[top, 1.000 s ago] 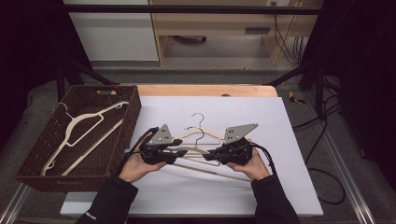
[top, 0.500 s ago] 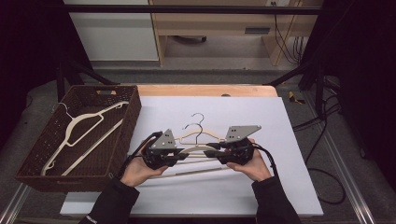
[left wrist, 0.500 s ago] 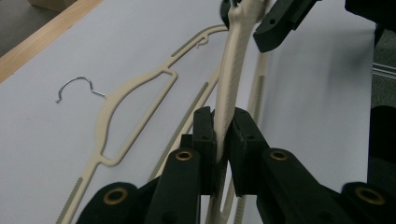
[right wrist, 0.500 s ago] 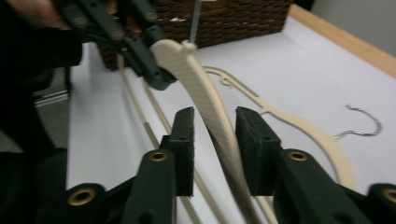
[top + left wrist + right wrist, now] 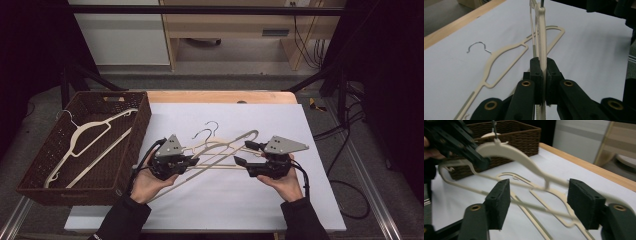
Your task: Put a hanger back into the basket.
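Bench (image 5: 320, 200): white top, wooden edge strip along the far side. Directly on it: cream plastic hanger (image 5: 499, 60) with metal hook, lying flat near centre, hook toward the far edge. Second cream hanger (image 5: 220, 150) above it, tilted, one end lifted off the surface; contact at its far end not resolvable. Dark woven basket (image 5: 30, 185) at the left, overhanging the bench edge, long side along the white top. Inside basket: one cream hanger (image 5: 87, 145), flat, slightly diagonal.
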`<state>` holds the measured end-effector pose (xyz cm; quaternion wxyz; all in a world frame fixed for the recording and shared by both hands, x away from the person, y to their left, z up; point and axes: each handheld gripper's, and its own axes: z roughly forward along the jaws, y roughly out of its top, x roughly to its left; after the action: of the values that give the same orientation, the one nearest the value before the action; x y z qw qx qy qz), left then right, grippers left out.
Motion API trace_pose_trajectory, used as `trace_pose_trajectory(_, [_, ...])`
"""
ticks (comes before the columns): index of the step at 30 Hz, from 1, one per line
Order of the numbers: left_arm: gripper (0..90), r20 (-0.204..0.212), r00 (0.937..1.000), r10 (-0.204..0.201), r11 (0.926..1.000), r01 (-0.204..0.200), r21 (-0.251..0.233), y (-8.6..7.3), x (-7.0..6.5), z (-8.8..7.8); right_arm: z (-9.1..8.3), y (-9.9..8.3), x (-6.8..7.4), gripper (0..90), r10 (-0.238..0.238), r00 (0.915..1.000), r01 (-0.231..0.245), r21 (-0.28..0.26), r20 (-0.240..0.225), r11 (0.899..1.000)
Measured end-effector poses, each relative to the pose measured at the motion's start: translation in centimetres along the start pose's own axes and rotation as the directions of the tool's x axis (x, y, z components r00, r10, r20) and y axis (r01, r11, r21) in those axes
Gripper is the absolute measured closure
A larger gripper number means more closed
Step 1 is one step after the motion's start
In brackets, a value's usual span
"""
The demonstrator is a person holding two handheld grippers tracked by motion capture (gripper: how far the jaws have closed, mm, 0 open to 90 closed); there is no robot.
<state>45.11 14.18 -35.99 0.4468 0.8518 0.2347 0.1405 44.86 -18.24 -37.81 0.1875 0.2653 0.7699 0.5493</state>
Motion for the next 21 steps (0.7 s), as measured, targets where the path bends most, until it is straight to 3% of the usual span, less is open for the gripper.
trace_pose_trajectory(4, [86.4, -0.023, 0.9997, -0.003, 1.0000, 0.003, -0.006, 0.7, 0.3, -1.1, -1.6, -1.2, -0.6, 23.3, 0.047, 0.9959, -0.046, -0.005, 0.077, 0.999])
trace_pose_trajectory(9, [86.4, -0.048, 0.9988, 0.007, 0.9996, -0.008, -0.026, 2.0, 0.7, -2.5, -3.1, -2.4, -1.3, 16.8, 0.100, 0.9823, -0.099, -0.016, 0.158, 0.995])
trace_pose_trajectory(15, [86.3, -0.077, 0.9971, 0.001, 0.9986, -0.005, -0.053, 3.3, 1.6, -4.6, -3.9, -3.1, -1.6, 10.7, 0.138, 0.9689, -0.140, -0.009, 0.205, 0.990])
trace_pose_trajectory(21, [86.4, -0.098, 0.9950, -0.020, 0.9964, 0.011, -0.084, 4.1, 3.2, -7.4, -4.7, -3.4, -1.6, 8.3, 0.147, 0.9644, -0.148, -0.010, 0.220, 0.989])
